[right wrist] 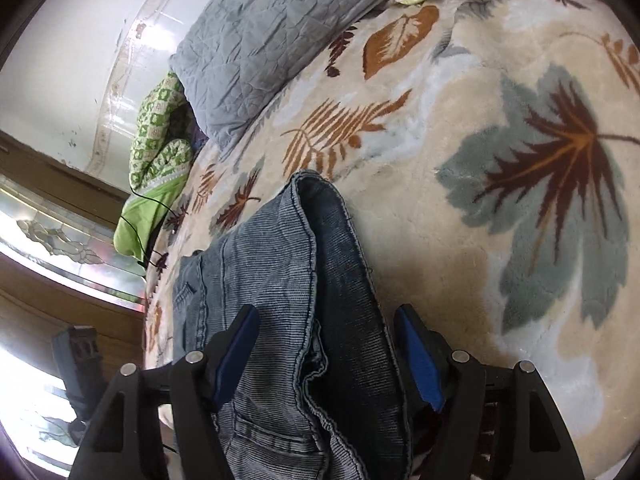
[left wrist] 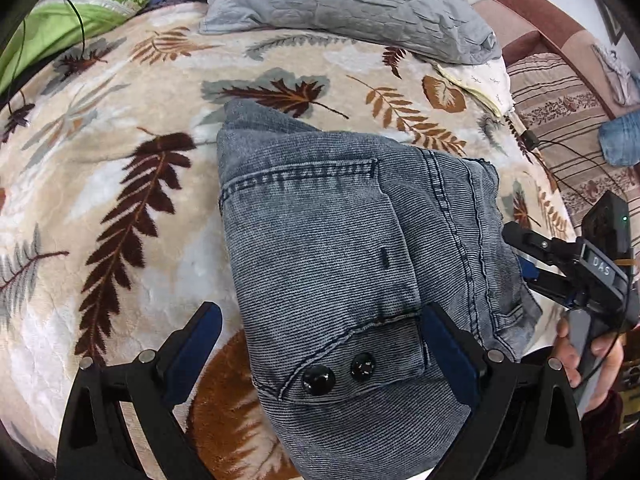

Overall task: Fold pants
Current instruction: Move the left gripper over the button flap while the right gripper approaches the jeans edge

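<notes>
Two grippers work over one pair of pants (left wrist: 344, 248) lying folded on the blanket (left wrist: 120, 184), below the grey pillow (left wrist: 352, 4). We see the left gripper (left wrist: 320, 344) with its jaws spread wide; the buttoned waistband sits between the blue pads (left wrist: 192, 356), with the right pad at the denim's edge and the left pad apart from it over the blanket. We see the right gripper (right wrist: 326, 348) likewise spread wide, straddling a bunched edge of the pants (right wrist: 288, 280); neither pad visibly presses the cloth. From the left view, the right gripper (left wrist: 524, 256) sits at the pants' right edge, held by a hand (left wrist: 588, 356).
</notes>
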`<state>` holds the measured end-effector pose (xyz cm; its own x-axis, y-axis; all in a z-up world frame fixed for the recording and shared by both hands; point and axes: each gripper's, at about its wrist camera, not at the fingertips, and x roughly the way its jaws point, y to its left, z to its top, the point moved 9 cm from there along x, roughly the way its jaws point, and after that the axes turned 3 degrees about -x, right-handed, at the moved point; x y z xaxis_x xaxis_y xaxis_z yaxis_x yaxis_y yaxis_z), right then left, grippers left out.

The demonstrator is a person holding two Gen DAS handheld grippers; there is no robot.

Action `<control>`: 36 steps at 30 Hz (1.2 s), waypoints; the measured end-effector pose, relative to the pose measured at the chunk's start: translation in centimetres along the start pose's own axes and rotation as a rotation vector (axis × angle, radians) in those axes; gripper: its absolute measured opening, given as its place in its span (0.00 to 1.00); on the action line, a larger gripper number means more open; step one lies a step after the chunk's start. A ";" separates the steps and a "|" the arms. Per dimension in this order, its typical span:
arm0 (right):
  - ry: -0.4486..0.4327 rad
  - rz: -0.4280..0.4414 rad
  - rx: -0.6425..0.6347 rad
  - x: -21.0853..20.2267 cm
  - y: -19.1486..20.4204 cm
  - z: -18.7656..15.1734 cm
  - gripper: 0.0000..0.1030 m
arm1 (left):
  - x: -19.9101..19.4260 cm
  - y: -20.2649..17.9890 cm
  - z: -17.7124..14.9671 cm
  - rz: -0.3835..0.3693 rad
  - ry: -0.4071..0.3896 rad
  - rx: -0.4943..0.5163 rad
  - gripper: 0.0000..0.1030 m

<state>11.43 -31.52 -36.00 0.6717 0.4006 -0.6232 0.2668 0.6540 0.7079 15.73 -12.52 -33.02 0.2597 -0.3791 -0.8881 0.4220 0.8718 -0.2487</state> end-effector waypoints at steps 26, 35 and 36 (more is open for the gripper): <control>0.036 0.086 -0.005 0.1 0.7 -0.8 0.72 | -1.7 -0.7 0.9 0.154 -0.101 0.107 0.96; 0.042 0.112 0.017 0.2 0.8 -0.9 0.73 | -1.2 -0.9 0.9 0.143 -0.095 0.111 0.96; 0.042 0.115 0.017 0.2 0.9 -0.9 0.73 | -1.0 -0.9 0.9 0.139 -0.093 0.110 0.96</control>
<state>11.20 -30.29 -35.79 0.6688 0.4991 -0.5510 0.2018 0.5914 0.7807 15.91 -13.20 -31.54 0.3990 -0.2885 -0.8704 0.4673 0.8807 -0.0777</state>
